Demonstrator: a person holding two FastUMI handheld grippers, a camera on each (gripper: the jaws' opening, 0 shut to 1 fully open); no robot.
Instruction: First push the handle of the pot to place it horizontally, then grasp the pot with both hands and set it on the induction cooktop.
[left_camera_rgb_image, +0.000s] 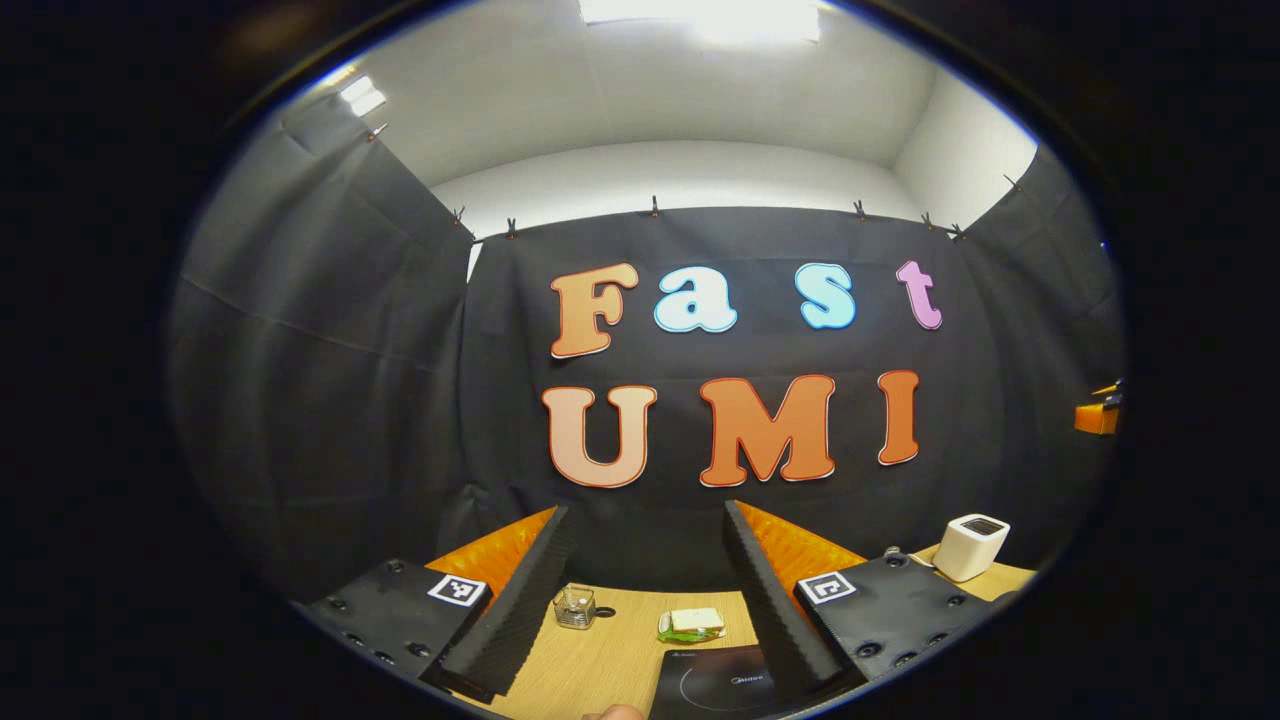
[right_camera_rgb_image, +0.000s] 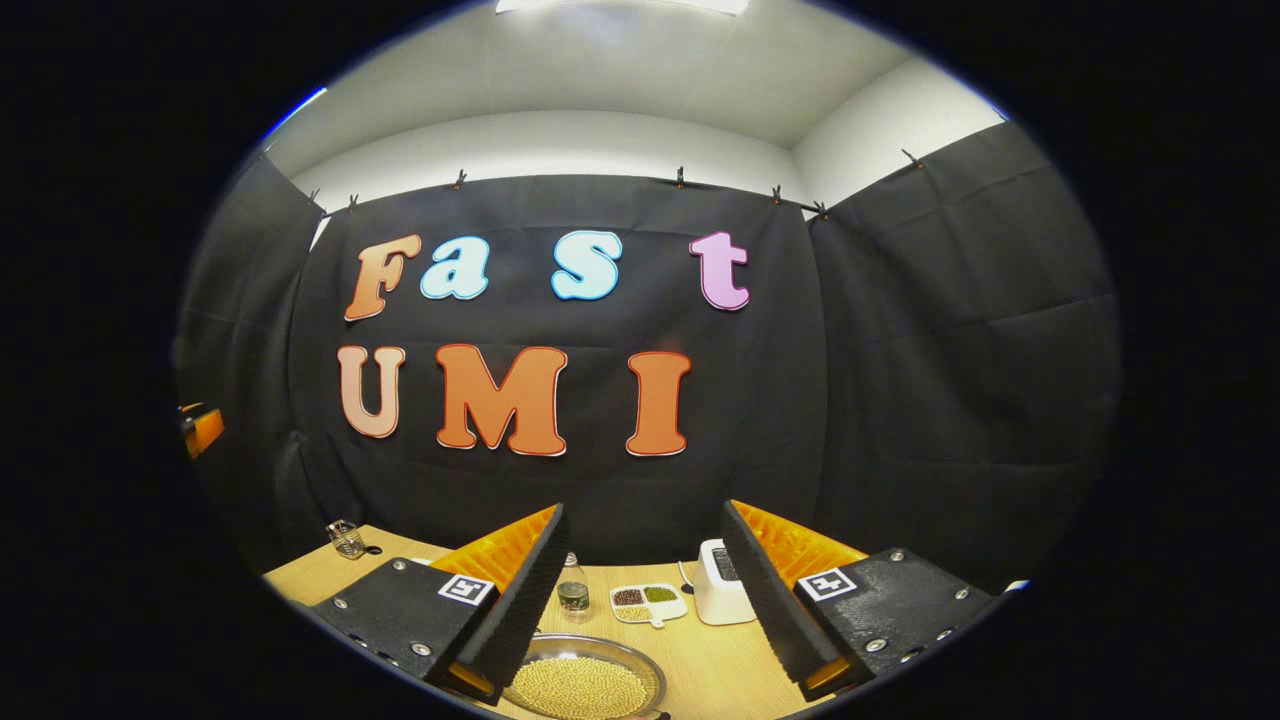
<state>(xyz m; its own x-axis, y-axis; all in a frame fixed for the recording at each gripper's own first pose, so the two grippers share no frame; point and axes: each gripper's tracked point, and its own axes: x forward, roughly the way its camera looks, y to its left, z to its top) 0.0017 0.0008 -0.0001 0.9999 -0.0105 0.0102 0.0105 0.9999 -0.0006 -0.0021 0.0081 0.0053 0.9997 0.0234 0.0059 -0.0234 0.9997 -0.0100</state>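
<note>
My left gripper (left_camera_rgb_image: 645, 512) is open and held above the table with nothing between its fingers. Below it, at the near edge, lies the black induction cooktop (left_camera_rgb_image: 715, 685). My right gripper (right_camera_rgb_image: 644, 508) is open too and holds nothing. Under it, partly hidden by its left finger, sits a round metal pot (right_camera_rgb_image: 585, 685) full of yellowish grains. The pot's handle is hidden. Both grippers are apart from the pot and the cooktop.
On the wooden table (left_camera_rgb_image: 600, 665) stand a small glass jar (left_camera_rgb_image: 575, 607), a pale block on a green pad (left_camera_rgb_image: 692, 624) and a white box-shaped appliance (left_camera_rgb_image: 970, 547). A small bottle (right_camera_rgb_image: 573, 590) and a compartment dish (right_camera_rgb_image: 648, 603) stand behind the pot.
</note>
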